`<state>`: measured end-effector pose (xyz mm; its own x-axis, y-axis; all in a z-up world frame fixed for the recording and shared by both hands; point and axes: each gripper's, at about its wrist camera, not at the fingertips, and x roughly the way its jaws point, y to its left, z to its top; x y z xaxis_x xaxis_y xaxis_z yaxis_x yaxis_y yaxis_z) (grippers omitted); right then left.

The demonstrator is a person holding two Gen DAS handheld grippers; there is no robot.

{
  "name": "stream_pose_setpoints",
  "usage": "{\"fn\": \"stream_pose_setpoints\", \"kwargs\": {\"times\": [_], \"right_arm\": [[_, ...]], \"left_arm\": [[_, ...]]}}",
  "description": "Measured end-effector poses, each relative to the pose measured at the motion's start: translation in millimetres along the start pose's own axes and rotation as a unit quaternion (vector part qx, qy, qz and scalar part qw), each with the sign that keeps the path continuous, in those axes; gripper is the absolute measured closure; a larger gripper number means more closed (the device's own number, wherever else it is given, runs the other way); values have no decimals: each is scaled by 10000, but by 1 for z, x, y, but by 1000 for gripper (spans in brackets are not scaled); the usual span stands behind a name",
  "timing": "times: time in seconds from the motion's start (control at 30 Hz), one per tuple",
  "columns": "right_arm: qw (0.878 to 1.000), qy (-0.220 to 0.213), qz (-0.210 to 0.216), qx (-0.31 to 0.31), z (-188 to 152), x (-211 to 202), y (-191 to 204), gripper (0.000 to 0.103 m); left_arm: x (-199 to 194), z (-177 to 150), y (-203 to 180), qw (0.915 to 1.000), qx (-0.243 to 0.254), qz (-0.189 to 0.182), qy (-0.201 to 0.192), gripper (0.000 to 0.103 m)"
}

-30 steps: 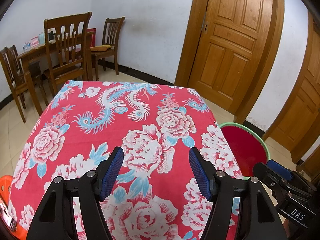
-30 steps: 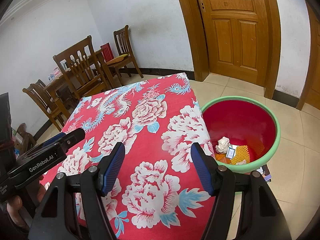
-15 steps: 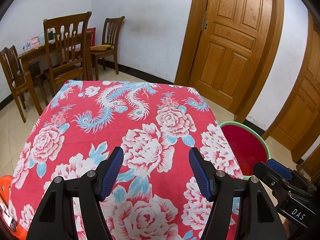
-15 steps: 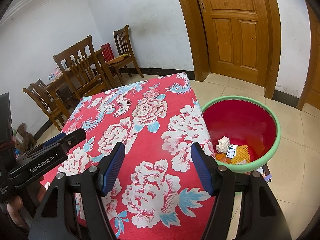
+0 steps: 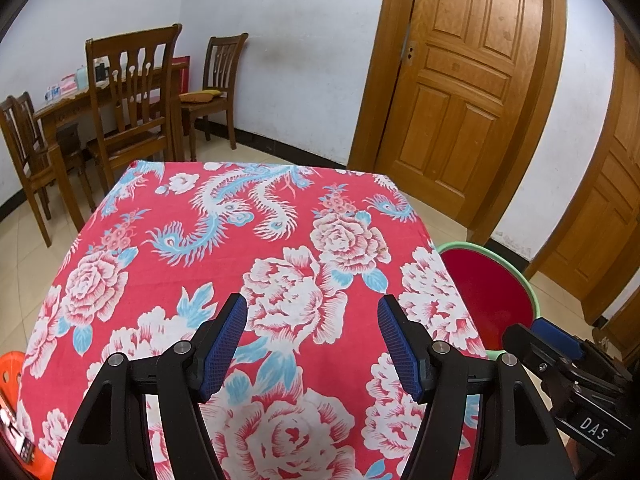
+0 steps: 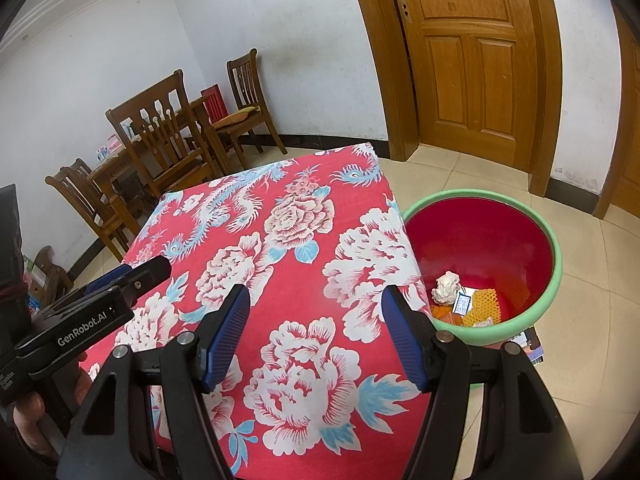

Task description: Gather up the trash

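Note:
A green-rimmed bin (image 6: 558,276) with a red inside stands on the floor at the table's right edge. In it lie a crumpled white paper ball (image 6: 448,287), a small card (image 6: 464,304) and an orange foam net (image 6: 486,303). The bin (image 5: 532,300) also shows partly in the left wrist view. My left gripper (image 5: 312,312) hovers open over the red floral tablecloth (image 5: 224,240), nothing between its blue pads. My right gripper (image 6: 315,300) hangs open over the same cloth (image 6: 280,264), left of the bin, also holding nothing. No trash lies on the cloth.
Wooden chairs (image 5: 132,92) and a dining table (image 5: 60,108) stand at the back left. Closed wooden doors (image 5: 472,76) fill the back right wall. An orange plastic stool (image 5: 10,364) sits at the lower left. A booklet (image 6: 534,344) lies on the tiled floor by the bin.

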<state>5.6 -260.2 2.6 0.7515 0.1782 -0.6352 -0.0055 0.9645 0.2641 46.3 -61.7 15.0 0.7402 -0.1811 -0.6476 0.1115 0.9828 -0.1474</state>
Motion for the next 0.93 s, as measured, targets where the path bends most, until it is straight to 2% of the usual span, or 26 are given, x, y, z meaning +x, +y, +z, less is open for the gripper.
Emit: {"fn": "stream_pose_setpoints", "kwargs": {"times": [0.93], "right_arm": [[10000,15,-2,9,0,0,-1,35]], "left_arm": [[1,-3,-1,10000,14,-18,36,34]]}}
